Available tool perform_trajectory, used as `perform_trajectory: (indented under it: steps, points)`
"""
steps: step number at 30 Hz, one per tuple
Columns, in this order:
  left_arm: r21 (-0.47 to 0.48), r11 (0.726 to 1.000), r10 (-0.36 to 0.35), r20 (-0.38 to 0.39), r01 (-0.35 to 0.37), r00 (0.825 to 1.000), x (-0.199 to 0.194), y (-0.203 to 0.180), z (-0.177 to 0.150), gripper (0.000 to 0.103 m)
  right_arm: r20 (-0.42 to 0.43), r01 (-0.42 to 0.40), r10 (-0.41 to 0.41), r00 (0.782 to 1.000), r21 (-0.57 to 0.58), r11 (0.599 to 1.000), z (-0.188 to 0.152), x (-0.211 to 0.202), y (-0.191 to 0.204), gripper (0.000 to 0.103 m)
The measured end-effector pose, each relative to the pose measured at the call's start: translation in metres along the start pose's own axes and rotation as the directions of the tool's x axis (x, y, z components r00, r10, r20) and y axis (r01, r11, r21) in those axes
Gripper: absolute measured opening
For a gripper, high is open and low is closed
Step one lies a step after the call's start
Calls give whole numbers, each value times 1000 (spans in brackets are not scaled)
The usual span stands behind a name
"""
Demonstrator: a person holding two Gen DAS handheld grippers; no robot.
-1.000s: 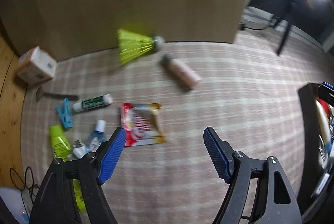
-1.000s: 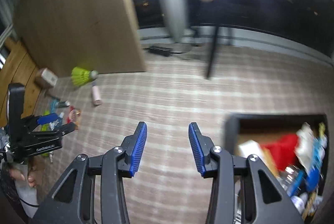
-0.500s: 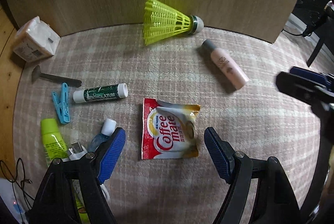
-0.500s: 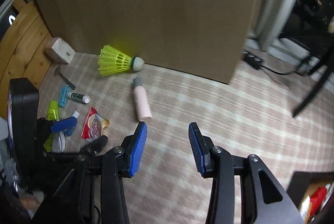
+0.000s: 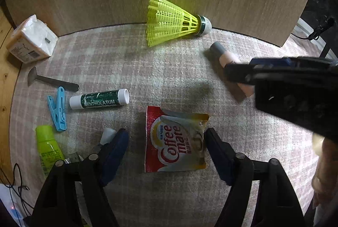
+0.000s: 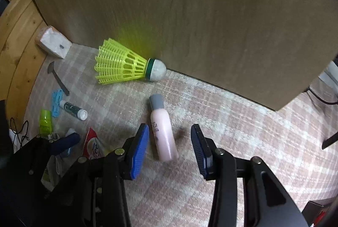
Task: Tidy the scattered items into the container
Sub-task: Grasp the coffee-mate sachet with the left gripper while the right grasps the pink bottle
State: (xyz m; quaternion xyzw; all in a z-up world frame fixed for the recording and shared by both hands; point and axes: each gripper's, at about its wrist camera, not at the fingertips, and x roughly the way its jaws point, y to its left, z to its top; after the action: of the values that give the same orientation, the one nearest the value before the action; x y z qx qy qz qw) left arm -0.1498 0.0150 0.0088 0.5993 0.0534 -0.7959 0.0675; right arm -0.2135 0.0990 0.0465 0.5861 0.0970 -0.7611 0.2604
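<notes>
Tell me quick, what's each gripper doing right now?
Left gripper: open, jaws closing around the creamer packet, not gripping yet.
Right gripper: open, pink bottle between its jaws, untouched.

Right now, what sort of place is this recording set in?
Most likely a home room, worked at floor level: a checked carpet against a wood-grain furniture panel, wooden flooring beside it, and small household items like a shuttlecock and a pink bottle scattered about.

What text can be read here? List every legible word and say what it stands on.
"MENTHOLATUM": on the green and white stick.
"Coffee mate", with a small "Nestle" above: on the red sachet.
Pink bottle: dark print, too blurred to read.
Lime-green bottle: small print, unreadable.
Tissue pack: label too small to read.
</notes>
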Motion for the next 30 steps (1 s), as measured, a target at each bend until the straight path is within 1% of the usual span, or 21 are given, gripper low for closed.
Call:
perform_trajectory:
  steps: [1, 2, 3, 5, 7, 8, 9, 13, 16, 17, 18, 19, 21, 23, 26, 29, 30]
  points:
    - [-4, 1000, 0, 2, 0, 1000, -1, 2, 0, 64, -13, -5, 5, 1000, -3, 1000, -1, 4, 2, 41]
    - [-7, 1000, 0, 3, 0, 1000, -2, 5, -1, 58, -24, -7, 7, 1000, -6, 1000, -2, 6, 3, 41]
    - [-9, 1000, 1, 6, -1, 1000, -3, 4, 0, 50, -23, 2, -2, 1000, -14, 1000, -4, 8, 6, 39]
    - [-6, 1000, 2, 6, -2, 1000, -6, 6, -3, 47, -19, 27, -27, 999, -20, 999, -7, 7, 7, 27]
    - [-4, 1000, -3, 17, 3, 1000, -9, 8, -7, 43, -30, 18, -17, 999, 8, 1000, -10, 5, 3, 20]
    - [3, 1000, -4, 23, 4, 1000, -12, 7, -11, 40, -34, 5, -4, 999, 26, 1000, -13, 4, 1, 20]
    - [15, 1000, -8, 26, 8, 1000, -14, 7, -15, 34, -36, -3, 4, 999, 42, 999, -16, 2, -2, 20]
    - [-13, 999, -49, 16, 49, 999, -20, 14, -28, 33, -27, 21, -19, 999, 76, 997, -39, -9, -7, 20]
    - [-20, 998, -63, 16, 64, 998, -30, 22, -43, 28, -10, 10, -9, 1000, 119, 993, -62, -25, -11, 19]
    - [-20, 998, -66, 21, 66, 998, -35, 24, -49, 24, -4, 14, -13, 1000, 127, 992, -71, -32, -11, 19]
    - [-17, 997, -71, 27, 71, 997, -40, 25, -54, 17, 5, 23, -24, 1000, 136, 990, -81, -41, -12, 19]
    - [-14, 997, -76, 31, 77, 997, -44, 25, -57, 7, 13, 26, -28, 1000, 144, 989, -89, -48, -12, 19]
    - [-2, 997, -80, 35, 80, 996, -54, 25, -67, 6, 35, 25, -32, 999, 179, 983, -109, -67, -15, 19]
    - [31, 997, -65, 39, 63, 997, -59, 20, -77, 5, 52, 29, -41, 998, 209, 978, -125, -81, -17, 19]
    - [45, 996, -74, 39, 72, 996, -78, 12, -96, 4, 73, 55, -77, 994, 267, 962, -141, -101, -22, 19]
    - [40, 993, -111, 41, 109, 993, -99, 23, -118, 4, 96, 59, -94, 991, 311, 948, -173, -123, -31, 19]
    - [43, 992, -119, 47, 117, 992, -105, 29, -119, 3, 104, 61, -100, 990, 324, 944, -181, -130, -34, 19]
